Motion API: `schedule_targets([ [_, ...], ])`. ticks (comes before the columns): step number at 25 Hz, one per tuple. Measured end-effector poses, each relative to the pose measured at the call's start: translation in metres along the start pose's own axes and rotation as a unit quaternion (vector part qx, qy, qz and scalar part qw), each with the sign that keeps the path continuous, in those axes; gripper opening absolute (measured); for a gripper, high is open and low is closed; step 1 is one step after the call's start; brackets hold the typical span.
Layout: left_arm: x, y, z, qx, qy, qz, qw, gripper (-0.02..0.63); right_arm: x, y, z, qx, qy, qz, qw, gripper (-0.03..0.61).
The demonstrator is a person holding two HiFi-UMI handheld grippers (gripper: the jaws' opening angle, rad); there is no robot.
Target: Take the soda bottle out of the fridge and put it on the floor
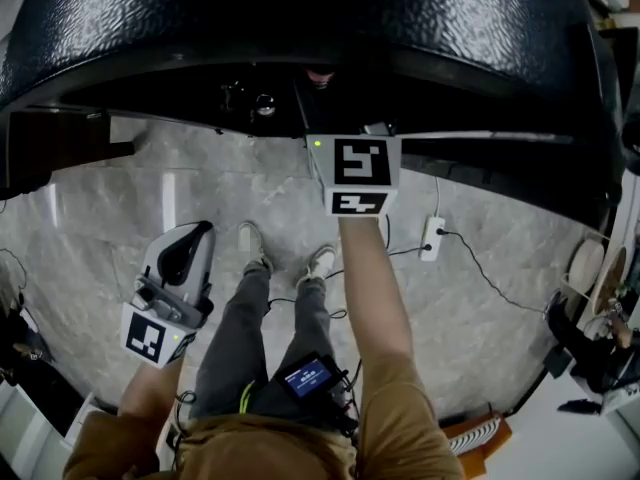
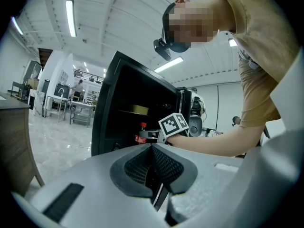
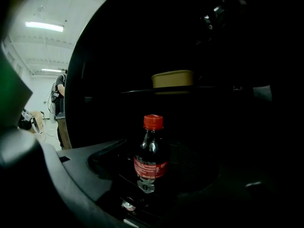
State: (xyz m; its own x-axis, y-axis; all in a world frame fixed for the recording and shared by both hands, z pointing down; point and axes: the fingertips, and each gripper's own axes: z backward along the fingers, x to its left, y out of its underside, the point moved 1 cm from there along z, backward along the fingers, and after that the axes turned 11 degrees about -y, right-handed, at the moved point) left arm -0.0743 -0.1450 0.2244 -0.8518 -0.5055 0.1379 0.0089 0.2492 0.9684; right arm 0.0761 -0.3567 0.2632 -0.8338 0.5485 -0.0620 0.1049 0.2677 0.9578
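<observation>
— Writing on the soda bottle (image 3: 151, 151), can you read any from where you stand?

— No. Red label with white print across it, too small and too dim to make out. Red cap, dark drink. No brand I could swear to.

— Where is it?

— Upright on the lower level inside the black fridge (image 1: 300, 18), under the shelf that carries a yellow lidded tub (image 3: 173, 79).

— And the right gripper (image 3: 154, 163)?

— Reached into the fridge, jaws spread wide, with the bottle standing between them. As far as the gloom lets me see, neither pad presses on it.

— The left gripper (image 2: 153, 156)?

— Low beside the person's left leg, jaws closed together on nothing, pointing up towards the fridge.

— Any other print?

— Black-and-white square markers on each gripper's cube, patterns rather than letters. A small device (image 1: 308, 376) at the person's waist has a lit blue screen, unreadable.

— What's around?

— Grey marbled floor (image 1: 120, 198), and a white power strip (image 1: 432, 238) lying on it with its cable, right of the person's feet and near the fridge.

— Anything in the way?

— From above, the fridge's textured top covers the bottle and the right jaws; only the marker cube and the outstretched arm show.
</observation>
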Motion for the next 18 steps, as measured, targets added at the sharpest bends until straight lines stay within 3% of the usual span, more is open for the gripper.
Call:
schedule_targets([
  [8,0.017,-0.009,-0.003,-0.019,-0.005,0.015,0.9997,0.002,-0.006,0.003,-0.017,-0.001,0.004,0.001,1.0,0.304],
  [18,0.036,0.002,0.006,-0.002,-0.026,0.005,0.9997,0.002,-0.009,0.015,-0.033,0.021,0.004,0.013,1.0,0.304],
])
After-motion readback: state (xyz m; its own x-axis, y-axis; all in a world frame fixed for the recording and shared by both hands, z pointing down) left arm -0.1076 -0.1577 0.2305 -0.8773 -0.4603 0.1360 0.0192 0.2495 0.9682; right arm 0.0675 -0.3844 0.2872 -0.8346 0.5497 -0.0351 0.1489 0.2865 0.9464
